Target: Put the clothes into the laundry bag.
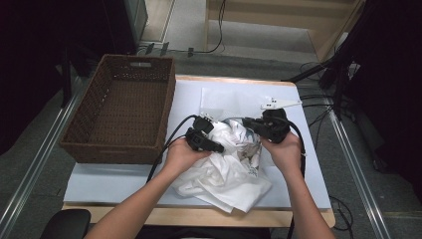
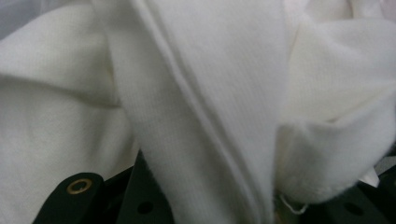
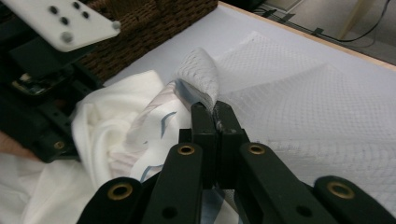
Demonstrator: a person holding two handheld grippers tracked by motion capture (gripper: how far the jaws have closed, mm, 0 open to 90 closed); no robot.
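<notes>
A white-covered tabletop point(image 1: 119, 181), a wicker basket point(image 1: 122, 107) at its left. The right gripper point(image 3: 212, 109) is clamped tight on a mesh-textured edge of the cloth point(image 1: 224, 172), lifting it beside the mesh sheet point(image 3: 299, 98). The left gripper point(image 1: 211, 134) is buried in white folds; jaws look part-closed on fabric, though I cannot tell for sure. It's gathering the bundle, I'd say; next calls for lifting both ends together toward the basket.

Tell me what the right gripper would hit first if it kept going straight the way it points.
Beyond the pinched white garment, the right gripper probably meets the textured white sheet on the table; depth is unclear.
</notes>
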